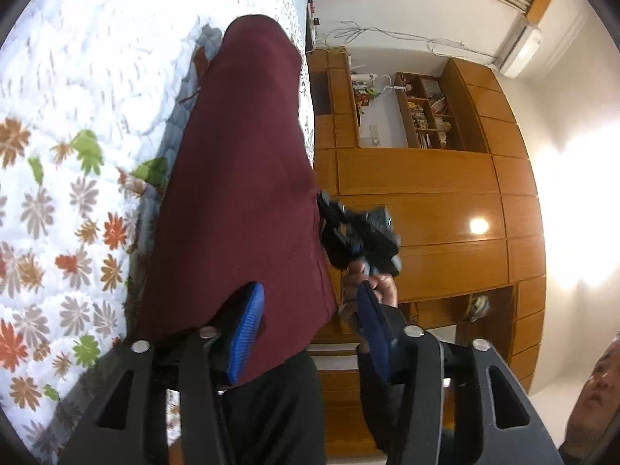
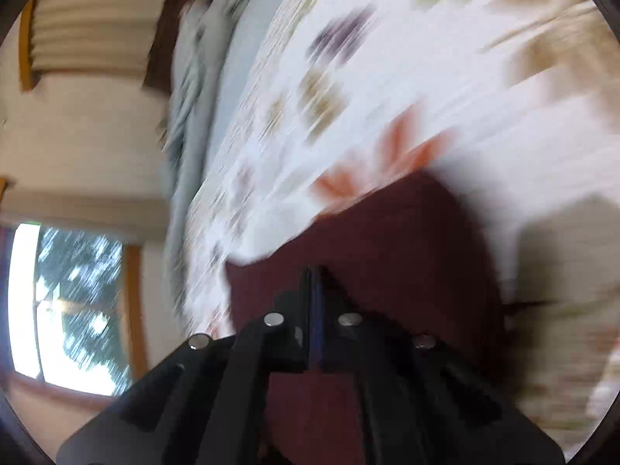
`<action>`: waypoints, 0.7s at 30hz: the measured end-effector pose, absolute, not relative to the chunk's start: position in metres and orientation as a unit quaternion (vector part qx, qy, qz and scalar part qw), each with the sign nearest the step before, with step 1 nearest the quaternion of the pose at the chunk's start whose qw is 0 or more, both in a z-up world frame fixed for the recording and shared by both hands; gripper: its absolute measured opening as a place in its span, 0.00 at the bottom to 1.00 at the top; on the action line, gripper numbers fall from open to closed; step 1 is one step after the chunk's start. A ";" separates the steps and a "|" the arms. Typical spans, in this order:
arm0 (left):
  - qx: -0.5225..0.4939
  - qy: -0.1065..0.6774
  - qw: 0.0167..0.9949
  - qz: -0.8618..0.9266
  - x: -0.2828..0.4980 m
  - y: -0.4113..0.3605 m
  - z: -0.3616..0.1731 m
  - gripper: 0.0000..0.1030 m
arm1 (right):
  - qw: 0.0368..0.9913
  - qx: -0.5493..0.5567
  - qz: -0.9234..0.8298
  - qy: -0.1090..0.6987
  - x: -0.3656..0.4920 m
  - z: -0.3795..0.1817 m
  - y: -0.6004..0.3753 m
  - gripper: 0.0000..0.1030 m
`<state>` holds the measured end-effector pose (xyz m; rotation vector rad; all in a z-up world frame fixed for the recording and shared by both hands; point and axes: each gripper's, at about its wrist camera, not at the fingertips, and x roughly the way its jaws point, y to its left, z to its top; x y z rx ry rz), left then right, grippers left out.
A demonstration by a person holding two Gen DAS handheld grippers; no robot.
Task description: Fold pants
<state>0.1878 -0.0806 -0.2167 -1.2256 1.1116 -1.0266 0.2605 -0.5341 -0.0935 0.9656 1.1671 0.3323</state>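
Observation:
The maroon pants (image 1: 244,178) hang lifted above the flowered bedspread (image 1: 66,124) in the left wrist view, stretching away from me. My left gripper (image 1: 310,329) is open, its blue pads (image 1: 248,329) wide apart, with the near edge of the cloth lying across the left pad. The right gripper (image 1: 360,232), held by a hand, shows at the cloth's right edge. In the blurred right wrist view my right gripper (image 2: 314,290) is shut on the maroon pants (image 2: 387,240), with the bedspread (image 2: 387,77) behind.
A wooden wardrobe wall with shelves (image 1: 426,178) stands beside the bed. An air conditioner (image 1: 521,52) hangs high on the wall. A window (image 2: 73,302) and grey bedding (image 2: 193,89) show in the right wrist view. A person's face (image 1: 596,391) is at the corner.

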 end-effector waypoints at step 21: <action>-0.377 0.550 0.635 -0.391 0.273 -0.052 -0.170 0.86 | 0.703 0.369 0.182 0.580 0.202 -0.074 -0.581 0.90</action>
